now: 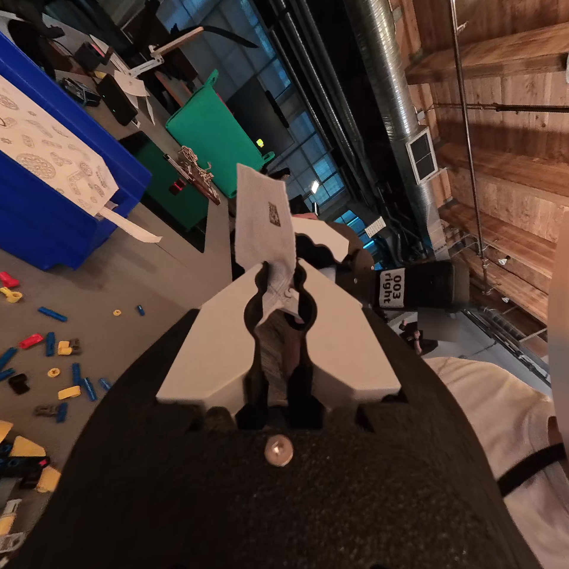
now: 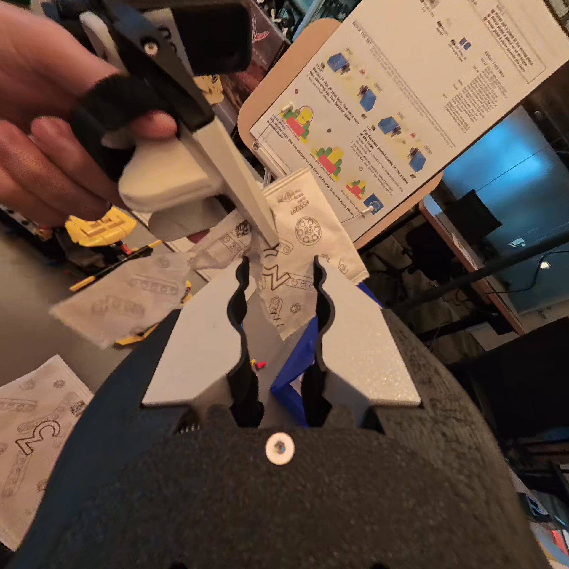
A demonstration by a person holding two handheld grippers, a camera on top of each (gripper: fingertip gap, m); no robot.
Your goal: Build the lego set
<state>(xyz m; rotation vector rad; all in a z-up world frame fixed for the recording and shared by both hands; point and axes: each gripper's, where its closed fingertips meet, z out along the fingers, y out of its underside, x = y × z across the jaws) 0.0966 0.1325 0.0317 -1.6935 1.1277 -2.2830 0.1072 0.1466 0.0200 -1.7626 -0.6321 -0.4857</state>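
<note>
Pinching the paper bag (image 1: pixel 264 228) in the closed left gripper (image 1: pixel 278 289) above the worktop (image 1: pixel 129 277), keeping the right gripper (image 2: pixel 278 277) wide open and empty, closing near the pinch for tearing cleanly.

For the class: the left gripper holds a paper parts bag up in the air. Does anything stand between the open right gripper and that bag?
Nothing visible does. The right gripper is open with the paper bag hanging just past its fingertips, pinched by the left gripper. Only air shows in the gap.
</note>
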